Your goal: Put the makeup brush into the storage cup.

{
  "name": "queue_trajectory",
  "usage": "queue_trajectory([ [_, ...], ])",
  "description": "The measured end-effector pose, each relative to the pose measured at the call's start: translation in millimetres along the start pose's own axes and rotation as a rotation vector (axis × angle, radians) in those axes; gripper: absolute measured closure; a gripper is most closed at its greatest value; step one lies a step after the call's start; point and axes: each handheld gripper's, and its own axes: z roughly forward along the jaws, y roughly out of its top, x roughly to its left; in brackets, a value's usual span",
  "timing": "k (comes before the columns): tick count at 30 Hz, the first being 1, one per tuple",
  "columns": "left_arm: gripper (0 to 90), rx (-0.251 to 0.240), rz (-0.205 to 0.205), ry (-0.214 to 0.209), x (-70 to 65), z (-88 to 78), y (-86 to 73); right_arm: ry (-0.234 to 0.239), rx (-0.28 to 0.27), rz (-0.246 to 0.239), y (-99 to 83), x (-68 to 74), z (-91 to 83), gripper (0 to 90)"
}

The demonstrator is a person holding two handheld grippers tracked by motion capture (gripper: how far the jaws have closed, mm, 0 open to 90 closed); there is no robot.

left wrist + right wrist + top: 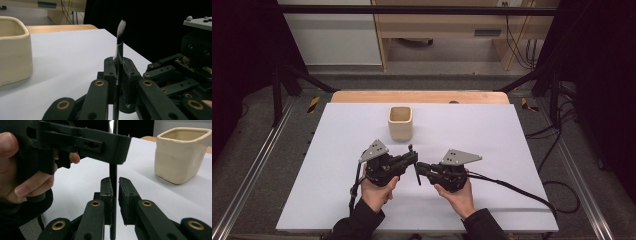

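Black through its handle and pale at its bristle tip, the brush [120, 50] is the thing both grippers meet on, near the middle of the white bench [492, 130] and toward the person's side of it. From the left, the left gripper [411, 156] is held in the person's left hand [377, 192], its grey three-cornered plate on top. In the left gripper view its jaws are closed tight on the brush, which stands upright between them: a thin dark handle, a short shiny metal collar above the pads, then a tuft that runs from black to white at its rounded end. To the right, the right gripper [419, 167] sits in the right hand [459, 195] and points toward the left one, their tips nearly meeting. In the right gripper view its jaws stand almost closed about the lower handle [113, 195]; the left pad lies against the stick, while a narrow gap shows at the right pad. Beyond the grippers, farther from the person, a cream square cup [400, 122] stands upright on the bench, well apart from the brush.
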Motion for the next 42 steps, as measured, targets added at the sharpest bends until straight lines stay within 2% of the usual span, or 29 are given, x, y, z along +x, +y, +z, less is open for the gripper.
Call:
queue_trajectory([
  [10, 83.1, -0.015, 0.034, 0.038, 8.2, -12.6, 6.7, -0.03, 0.011, -0.015, 3.1, -3.1, -4.9, 76.3],
  [22, 83.0, -0.028, 0.045, 0.079, 17.4, -24.0, 10.3, -0.102, 0.03, 0.005, 3.0, -19.8, -16.3, 63.2],
  [31, 83.0, -0.048, 0.043, 0.113, 27.4, -35.4, 15.5, -0.161, 0.044, 0.05, -0.3, -38.4, -30.0, 47.5],
  [42, 82.9, -0.071, 0.028, 0.161, 40.6, -45.9, 20.6, -0.26, 0.049, 0.041, -5.1, -55.4, -46.8, 30.2],
])
